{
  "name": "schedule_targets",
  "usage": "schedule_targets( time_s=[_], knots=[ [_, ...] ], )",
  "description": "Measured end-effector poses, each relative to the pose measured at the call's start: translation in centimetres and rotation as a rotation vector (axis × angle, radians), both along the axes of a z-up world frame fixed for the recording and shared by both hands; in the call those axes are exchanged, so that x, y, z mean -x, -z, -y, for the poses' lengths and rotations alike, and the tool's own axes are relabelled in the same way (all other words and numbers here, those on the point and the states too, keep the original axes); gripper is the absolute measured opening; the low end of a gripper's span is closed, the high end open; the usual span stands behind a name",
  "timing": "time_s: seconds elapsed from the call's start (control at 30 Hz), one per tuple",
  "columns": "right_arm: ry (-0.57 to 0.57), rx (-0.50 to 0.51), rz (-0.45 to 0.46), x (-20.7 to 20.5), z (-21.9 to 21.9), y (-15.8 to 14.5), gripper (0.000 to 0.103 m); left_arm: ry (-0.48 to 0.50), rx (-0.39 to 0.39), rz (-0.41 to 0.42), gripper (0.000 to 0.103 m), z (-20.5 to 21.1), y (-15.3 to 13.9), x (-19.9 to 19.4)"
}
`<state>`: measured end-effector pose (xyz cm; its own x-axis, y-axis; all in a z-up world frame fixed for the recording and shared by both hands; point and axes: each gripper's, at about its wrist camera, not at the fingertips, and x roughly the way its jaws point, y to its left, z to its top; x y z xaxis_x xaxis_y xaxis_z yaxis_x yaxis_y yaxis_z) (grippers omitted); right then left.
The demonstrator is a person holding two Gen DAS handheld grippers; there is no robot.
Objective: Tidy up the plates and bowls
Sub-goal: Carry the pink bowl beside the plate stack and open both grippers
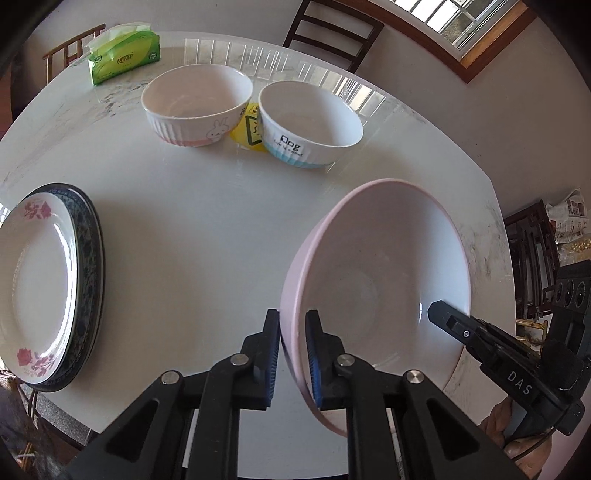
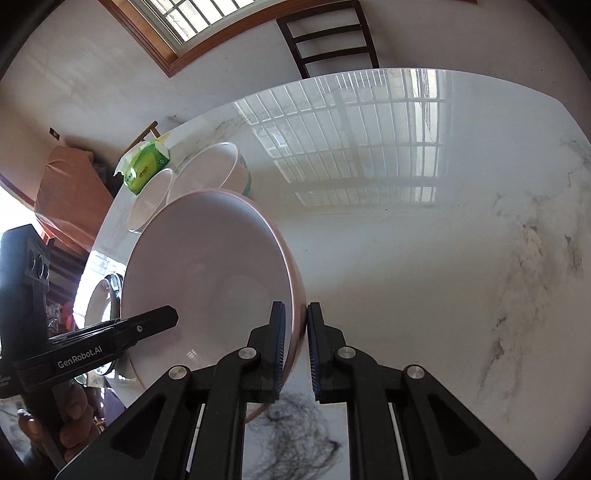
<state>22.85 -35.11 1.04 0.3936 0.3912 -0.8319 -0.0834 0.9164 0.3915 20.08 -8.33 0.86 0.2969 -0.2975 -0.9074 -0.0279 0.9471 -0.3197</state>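
Note:
A large pink bowl [image 1: 376, 280] [image 2: 207, 273] hangs tilted between both grippers over the white table [image 1: 207, 229]. My left gripper [image 1: 293, 354] is shut on its near rim, one pad inside and one outside. My right gripper [image 2: 295, 347] is shut on the opposite rim in the same way. Two small ribbed bowls stand at the back, one with a rabbit [image 1: 195, 107] and one marked Dog [image 1: 310, 125]. A flowered plate [image 1: 37, 280] lies on a dark-rimmed plate [image 1: 90, 258] at the left.
A green tissue pack [image 1: 123, 57] stands at the table's far left corner. A yellow item [image 1: 249, 129] sits between the two small bowls. Dark chairs [image 1: 332, 33] stand behind the table. The marble tabletop [image 2: 443, 258] stretches right of the pink bowl.

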Motion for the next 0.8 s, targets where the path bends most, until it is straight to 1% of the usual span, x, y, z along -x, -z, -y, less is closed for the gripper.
schedule_targets(
  time_s=[0.2,0.33,0.43,0.67,0.8],
  knots=[
    [-0.085,-0.038,-0.047,3.9,-5.0,0.2,0.013,-0.038,-0.02,-0.027,0.014,-4.9,0.2,4.0],
    [-0.138,-0.025,-0.062,5.6,-8.1,0.5,0.014,-0.046,-0.032,-0.029,0.014,-6.8,0.4,6.0],
    [-0.157,-0.02,-0.073,6.5,-9.3,0.8,0.014,-0.048,-0.028,-0.033,0.014,-7.9,1.0,6.4],
    [-0.154,0.01,-0.099,7.9,-11.2,1.2,0.013,-0.054,-0.002,-0.045,0.014,-9.4,2.5,6.8],
    [-0.137,0.028,-0.106,8.1,-11.9,1.4,0.013,-0.051,0.001,-0.023,0.014,-9.6,2.6,6.7]
  ],
)
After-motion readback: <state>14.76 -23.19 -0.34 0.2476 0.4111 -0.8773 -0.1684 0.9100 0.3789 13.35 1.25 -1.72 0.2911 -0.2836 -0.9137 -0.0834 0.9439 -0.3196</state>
